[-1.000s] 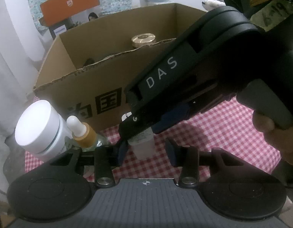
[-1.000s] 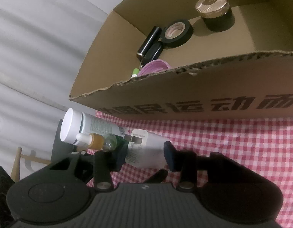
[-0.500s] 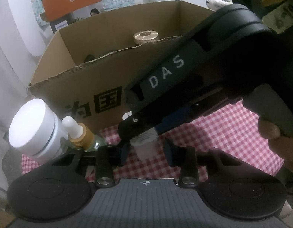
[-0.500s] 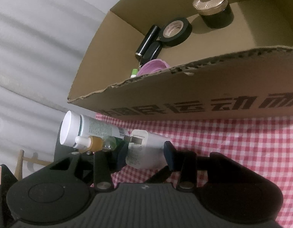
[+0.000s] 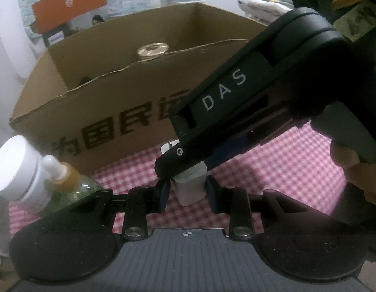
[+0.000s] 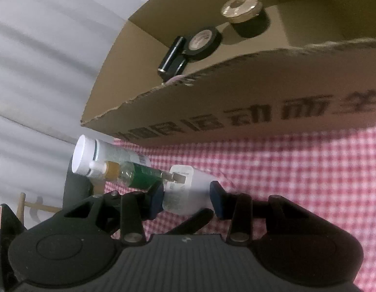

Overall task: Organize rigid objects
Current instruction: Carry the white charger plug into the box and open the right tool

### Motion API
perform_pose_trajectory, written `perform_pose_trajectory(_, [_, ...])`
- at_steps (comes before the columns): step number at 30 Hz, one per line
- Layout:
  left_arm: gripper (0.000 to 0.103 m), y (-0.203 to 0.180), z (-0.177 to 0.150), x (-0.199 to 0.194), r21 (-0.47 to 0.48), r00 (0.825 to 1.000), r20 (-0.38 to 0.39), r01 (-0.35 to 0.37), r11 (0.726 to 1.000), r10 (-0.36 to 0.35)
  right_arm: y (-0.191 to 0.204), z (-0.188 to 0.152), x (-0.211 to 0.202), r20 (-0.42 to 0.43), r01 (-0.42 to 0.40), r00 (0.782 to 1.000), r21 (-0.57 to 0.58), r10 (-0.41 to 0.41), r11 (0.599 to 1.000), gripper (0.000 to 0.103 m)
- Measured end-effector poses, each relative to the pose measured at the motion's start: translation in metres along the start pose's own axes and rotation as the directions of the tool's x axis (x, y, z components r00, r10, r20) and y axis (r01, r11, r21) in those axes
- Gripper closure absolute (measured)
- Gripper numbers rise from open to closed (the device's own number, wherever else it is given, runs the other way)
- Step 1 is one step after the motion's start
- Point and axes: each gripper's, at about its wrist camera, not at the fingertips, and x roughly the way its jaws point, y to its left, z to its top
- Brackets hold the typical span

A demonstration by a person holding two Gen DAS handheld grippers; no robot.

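Both pairs of tongs are meeting on one white plug adapter [image 6: 182, 189] low over the red-checked cloth [image 6: 297, 170] covering the desk. The right tongs [image 6: 186, 198] are clenching the adapter, its blue pads pressing on either flank, with the two metal prongs pointing away to the left of the fingers. In the left wrist view the left tongs [image 5: 188, 191] are bracketing the lower end of the same adapter [image 5: 190, 189], pads beside its sides, though whether they are truly pressing on it I cannot tell. The black body of the right tool, lettered DAS, is crossing just above the left tongs.

Directly ahead of both tongs a cardboard box [image 6: 236, 102] is standing on the cloth. Inside it are lying a gold-lidded black jar [image 6: 246, 17], a roll of black tape [image 6: 203, 42] and a black tube [image 6: 172, 53].

Just left of the right tongs a white-capped bottle [image 6: 90, 155] and a dropper bottle [image 6: 124, 172] are lying side by side.
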Motion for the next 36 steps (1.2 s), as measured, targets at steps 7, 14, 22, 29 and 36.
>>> perform_pose_trajectory(7, [0.072, -0.008, 0.002, 0.005, 0.032, 1.0, -0.013, 0.003, 0.999, -0.003, -0.01, -0.006, -0.014, 0.011, 0.025, 1.0, 0.013, -0.026, 1.0, 0.058])
perform_pose_trajectory(14, [0.072, -0.008, 0.008, 0.012, 0.04, 1.0, -0.015, -0.007, 0.999, 0.007, -0.014, -0.004, -0.016, 0.019, 0.019, 1.0, 0.034, -0.02, 0.999, 0.058])
perform_pose_trajectory(22, [0.073, -0.007, 0.005, 0.003, 0.033, 1.0, 0.0, 0.006, 0.999, -0.006, -0.009, -0.009, -0.022, 0.031, 0.024, 0.999, 0.013, -0.024, 1.0, 0.058])
perform_pose_trajectory(29, [0.073, -0.008, 0.019, -0.045, 0.042, 0.993, 0.117, -0.028, 0.999, 0.023, 0.025, -0.015, -0.053, 0.103, 0.009, 0.995, -0.065, -0.003, 0.998, 0.058])
perform_pose_trajectory(36, [0.073, 0.004, 0.061, -0.08, 0.012, 0.97, 0.237, -0.064, 0.998, 0.059, 0.07, 0.005, -0.1, 0.226, -0.001, 0.973, -0.199, 0.047, 0.98, 0.058])
